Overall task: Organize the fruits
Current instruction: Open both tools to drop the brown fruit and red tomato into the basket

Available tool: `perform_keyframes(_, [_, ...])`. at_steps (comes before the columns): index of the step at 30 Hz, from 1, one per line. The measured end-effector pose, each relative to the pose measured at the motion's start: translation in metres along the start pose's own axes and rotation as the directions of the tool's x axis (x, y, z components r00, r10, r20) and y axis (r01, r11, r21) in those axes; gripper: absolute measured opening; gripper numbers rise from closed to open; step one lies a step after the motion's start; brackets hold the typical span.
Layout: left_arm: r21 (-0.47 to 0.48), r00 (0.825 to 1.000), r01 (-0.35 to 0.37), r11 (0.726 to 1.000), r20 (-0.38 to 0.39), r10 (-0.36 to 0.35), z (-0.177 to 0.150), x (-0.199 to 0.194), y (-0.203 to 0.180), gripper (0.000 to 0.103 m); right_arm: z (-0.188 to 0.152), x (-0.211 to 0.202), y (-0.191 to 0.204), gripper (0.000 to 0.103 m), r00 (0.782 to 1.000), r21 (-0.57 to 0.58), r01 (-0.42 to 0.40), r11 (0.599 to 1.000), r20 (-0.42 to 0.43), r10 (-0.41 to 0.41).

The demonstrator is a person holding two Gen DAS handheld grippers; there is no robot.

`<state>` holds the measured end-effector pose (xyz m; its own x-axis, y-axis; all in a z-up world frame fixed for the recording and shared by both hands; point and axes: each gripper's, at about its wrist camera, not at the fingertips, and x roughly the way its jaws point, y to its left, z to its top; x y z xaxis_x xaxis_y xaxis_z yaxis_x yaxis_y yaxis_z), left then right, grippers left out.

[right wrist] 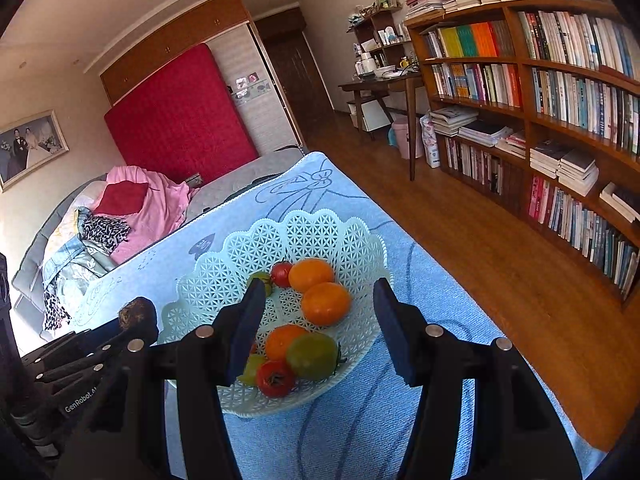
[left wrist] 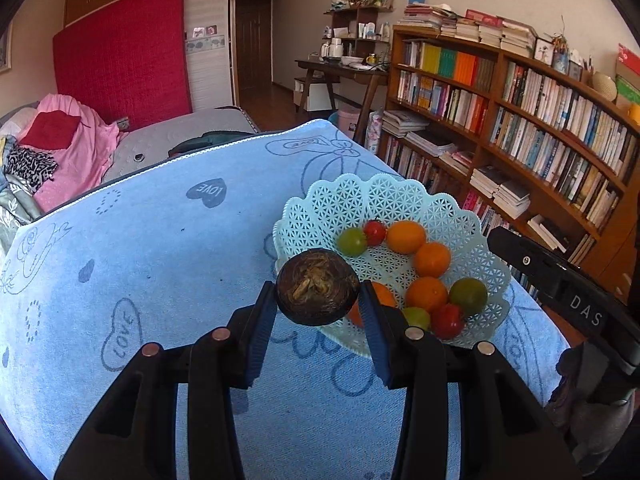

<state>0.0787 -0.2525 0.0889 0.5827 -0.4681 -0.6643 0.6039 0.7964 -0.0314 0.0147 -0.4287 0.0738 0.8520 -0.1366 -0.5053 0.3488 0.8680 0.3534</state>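
Between L gripper (left wrist: 318, 300) pads: dark brown, round, fibrous-topped fruit (left wrist: 318, 292), clamped, just left of pale-green lattice plastic basket (left wrist: 400, 196). R gripper (right wrist: 320, 312) apart, empty, over basket.

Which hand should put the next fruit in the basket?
The left. Its gripper already clamps the dark brown round fruit right beside the basket. The right gripper hangs open and empty above it.

Home bedroom — bed (right wrist: 240, 176) with heaped bedding beyond the grippers, loaded bookshelf (right wrist: 540, 92) to their right, wardrobe (right wrist: 176, 36) — framed wedding photo (right wrist: 30, 146).
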Motion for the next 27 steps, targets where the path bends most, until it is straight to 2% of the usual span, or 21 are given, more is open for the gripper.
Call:
perform_keyframes(10, [0.029,1.000,0.020,0.999,-0.011,-0.020,0.009,0.018,-0.011,0.044,-0.001,0.001,-0.006,0.058,1.000,0.012,0.008,1.000,0.001,-0.008])
perform_keyframes(13, [0.039,1.000,0.022,0.999,0.003,-0.022,0.008,0.017,-0.011,0.065,0.000,0.001,-0.005,0.058,1.000,0.009,0.009,1.000,0.001,-0.009])
perform_keyframes(18, [-0.001,1.000,0.012,1.000,0.018,-0.012,0.008,0.009,0.003,0.066,0.001,0.002,-0.006,0.058,1.000,0.014,0.010,1.000,-0.001,-0.010])
perform_keyframes(23, [-0.032,0.999,-0.033,0.999,0.034,0.035,0.001,-0.001,0.013,0.083,0.001,-0.001,-0.003,0.063,1.000,0.010,0.010,1.000,0.009,-0.010])
perform_keyframes(27, [-0.050,0.995,-0.083,0.995,0.051,0.086,-0.006,-0.010,0.016,0.089,0.001,-0.003,-0.001,0.065,1.000,0.013,0.008,1.000,0.014,-0.009])
